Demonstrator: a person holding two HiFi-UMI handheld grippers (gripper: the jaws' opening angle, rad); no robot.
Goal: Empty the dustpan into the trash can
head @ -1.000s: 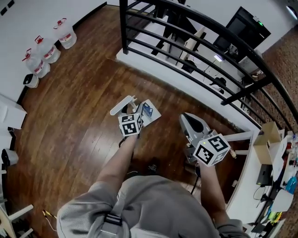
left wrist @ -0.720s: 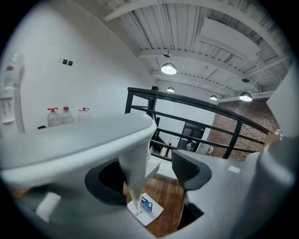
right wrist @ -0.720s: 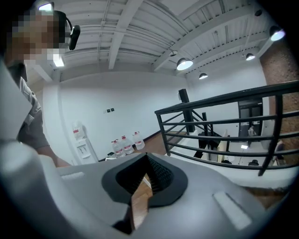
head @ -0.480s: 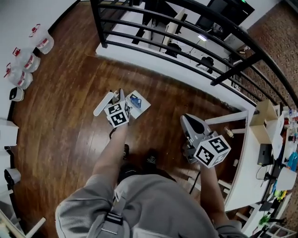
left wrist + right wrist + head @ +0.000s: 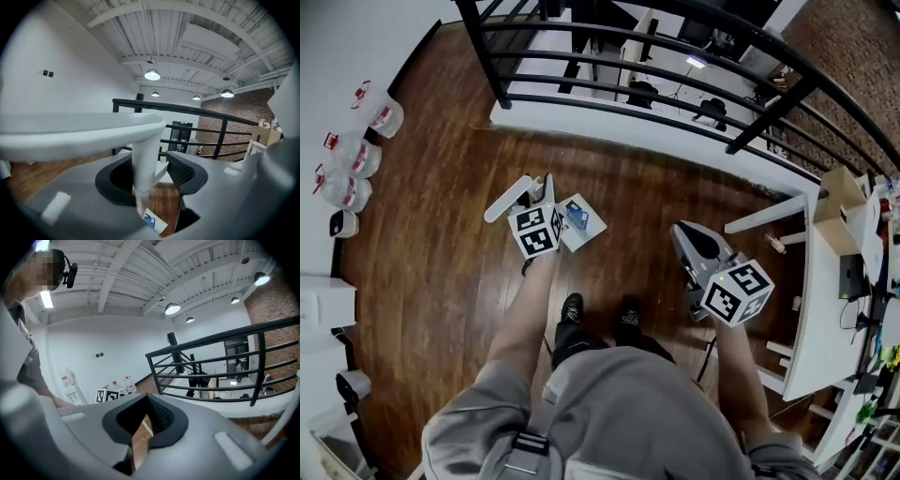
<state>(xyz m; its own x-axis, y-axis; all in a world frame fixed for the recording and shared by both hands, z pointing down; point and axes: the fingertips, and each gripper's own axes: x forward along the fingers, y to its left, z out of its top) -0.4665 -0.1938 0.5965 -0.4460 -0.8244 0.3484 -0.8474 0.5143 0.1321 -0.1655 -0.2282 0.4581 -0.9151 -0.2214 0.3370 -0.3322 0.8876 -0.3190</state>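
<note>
A white dustpan [image 5: 508,199] hangs over the wooden floor in the head view, its flat white arm sticking out to the left. Its square pan [image 5: 583,225] carries a blue-printed scrap. My left gripper [image 5: 546,192] holds the dustpan's upright stem [image 5: 143,164] between its jaws. The pads press on the stem, though the jaws are opening slightly. The scrap [image 5: 152,221] shows below the jaws. My right gripper [image 5: 686,234] hovers to the right, shut and holding nothing [image 5: 149,416]. No trash can is clearly in view.
A black railing [image 5: 628,66] runs across ahead, with a drop beyond it. Water jugs [image 5: 352,155] stand along the left wall. At the right are a white table [image 5: 825,309] and a cardboard box [image 5: 842,197]. The person's shoes [image 5: 572,307] stand below the grippers.
The left gripper's jaws have closed onto the dustpan's stem and lifted it off the floor. The right gripper has drifted a little right and lower.
</note>
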